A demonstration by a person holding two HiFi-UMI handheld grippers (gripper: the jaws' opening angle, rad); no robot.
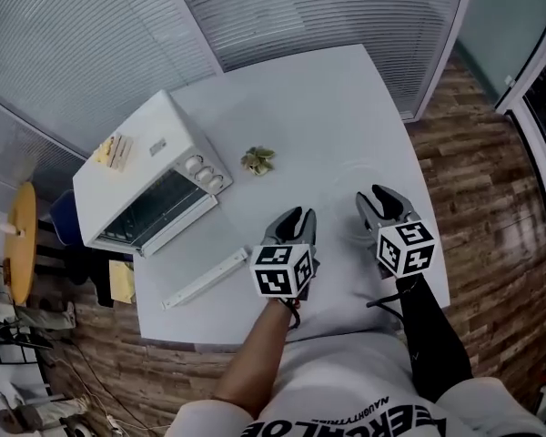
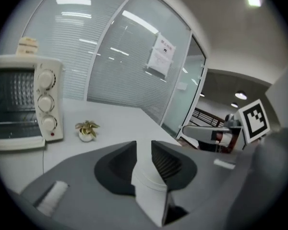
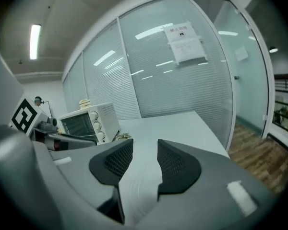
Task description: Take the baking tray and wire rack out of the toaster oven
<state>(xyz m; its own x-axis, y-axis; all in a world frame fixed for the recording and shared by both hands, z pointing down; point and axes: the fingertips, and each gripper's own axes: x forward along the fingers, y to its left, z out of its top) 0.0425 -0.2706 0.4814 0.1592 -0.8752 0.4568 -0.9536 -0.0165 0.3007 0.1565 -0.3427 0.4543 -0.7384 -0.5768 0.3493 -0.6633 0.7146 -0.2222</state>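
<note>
At the table's left edge: a white toaster oven [image 1: 150, 185] stands near the far-left corner of the table [image 1: 328, 107]. Its long side runs along that edge and its glass door [image 1: 155, 212] is shut.
Baking tray and wire rack: judged to be inside the oven. Through the glass I cannot make either out clearly.
Left tool [image 1: 298, 215]: held above the table's near edge, jaws a little apart with nothing between them.
Right tool [image 1: 382, 195]: beside the left one, toward the near-right corner. Its jaws stand apart and it is empty too.
Key relation: the oven lies to the far left of both tools, well apart from them. The left tool is the nearer, so it looks better placed for the door.
Between them: a small potted plant [image 1: 257, 160] mid-table, and a long white bar [image 1: 205, 280] lying toward the near-left corner, just in front of the door.
Progress: nothing is out yet, and opening the door comes first.
</note>
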